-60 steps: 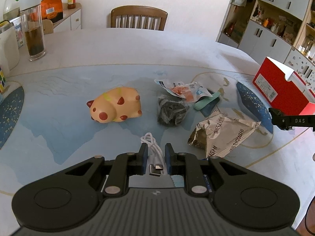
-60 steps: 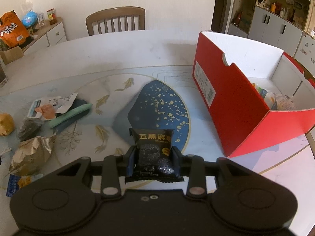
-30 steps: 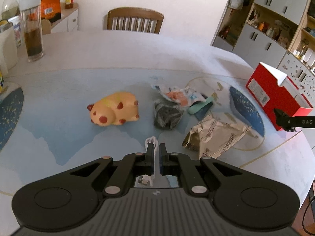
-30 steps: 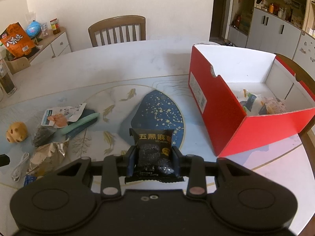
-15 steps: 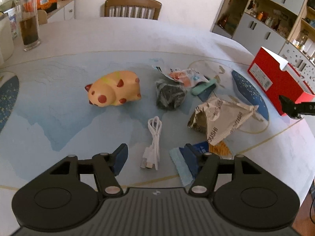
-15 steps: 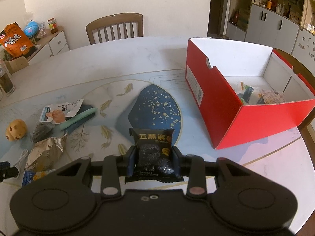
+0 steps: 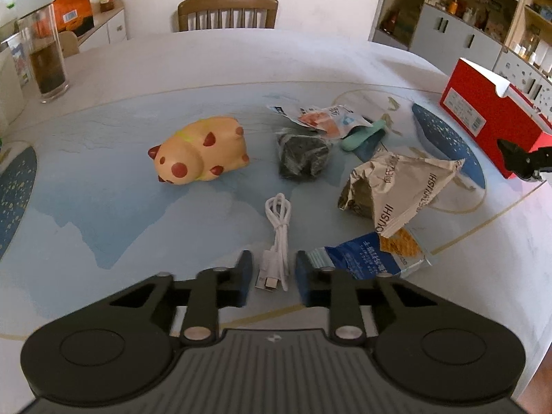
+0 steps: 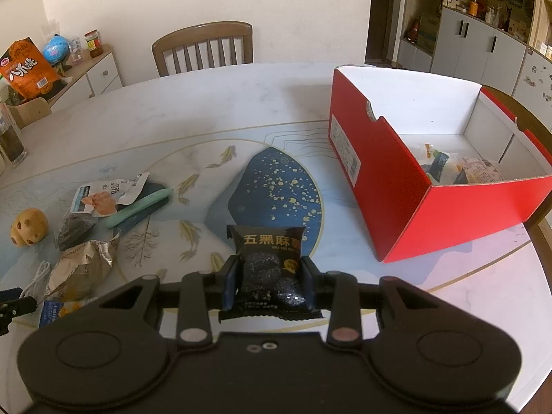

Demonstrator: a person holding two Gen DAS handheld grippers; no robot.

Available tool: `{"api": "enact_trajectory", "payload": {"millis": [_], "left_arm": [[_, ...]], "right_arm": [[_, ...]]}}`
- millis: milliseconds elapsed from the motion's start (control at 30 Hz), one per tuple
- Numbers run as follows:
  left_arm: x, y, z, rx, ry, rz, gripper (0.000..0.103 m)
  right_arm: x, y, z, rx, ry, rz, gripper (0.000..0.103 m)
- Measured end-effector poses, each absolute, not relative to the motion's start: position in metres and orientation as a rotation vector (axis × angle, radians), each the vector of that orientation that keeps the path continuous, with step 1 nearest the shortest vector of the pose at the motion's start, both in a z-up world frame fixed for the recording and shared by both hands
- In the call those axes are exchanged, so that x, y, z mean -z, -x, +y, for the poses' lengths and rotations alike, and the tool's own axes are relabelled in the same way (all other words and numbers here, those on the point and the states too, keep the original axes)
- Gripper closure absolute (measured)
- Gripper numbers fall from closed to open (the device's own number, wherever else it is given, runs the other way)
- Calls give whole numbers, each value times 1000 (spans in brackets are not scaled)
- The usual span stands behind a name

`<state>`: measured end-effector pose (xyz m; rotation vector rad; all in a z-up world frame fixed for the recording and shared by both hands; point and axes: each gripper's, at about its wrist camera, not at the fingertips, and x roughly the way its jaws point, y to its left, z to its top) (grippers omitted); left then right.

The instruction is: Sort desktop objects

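A white coiled cable (image 7: 279, 227) lies on the table, its plug end between the fingers of my left gripper (image 7: 274, 272). The jaws are closing, and a small gap still shows on each side of the plug. My right gripper (image 8: 269, 276) is shut on a black snack packet (image 8: 267, 262) with gold lettering, held above the table to the left of the open red box (image 8: 390, 186). Several wrapped snacks lie inside the box.
Beyond the cable lie a yellow spotted pig toy (image 7: 198, 155), a dark wrapped lump (image 7: 302, 155), a torn white packet (image 7: 324, 117), a green stick (image 7: 362, 136), a crumpled silver wrapper (image 7: 390, 186) and a blue cracker packet (image 7: 369, 252). A tall glass (image 7: 46, 62) stands far left.
One second ago my left gripper was shut on the cable. It then opened wide, leaving the cable on the table, and its jaws have since narrowed around the plug end. The right gripper keeps its packet.
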<state>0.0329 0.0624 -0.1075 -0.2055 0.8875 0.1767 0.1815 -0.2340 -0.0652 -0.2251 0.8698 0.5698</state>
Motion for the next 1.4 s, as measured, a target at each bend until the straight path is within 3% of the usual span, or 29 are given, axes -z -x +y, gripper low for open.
{"api": "enact_trajectory", "payload": {"millis": [733, 1400], "left_arm": [[65, -30, 61, -153, 317, 779, 86], [16, -84, -11, -86, 279, 750, 86]], "right_arm": [[36, -189, -255, -567, 202, 826, 67], [-3, -241, -309, -605, 142, 769, 67]]}}
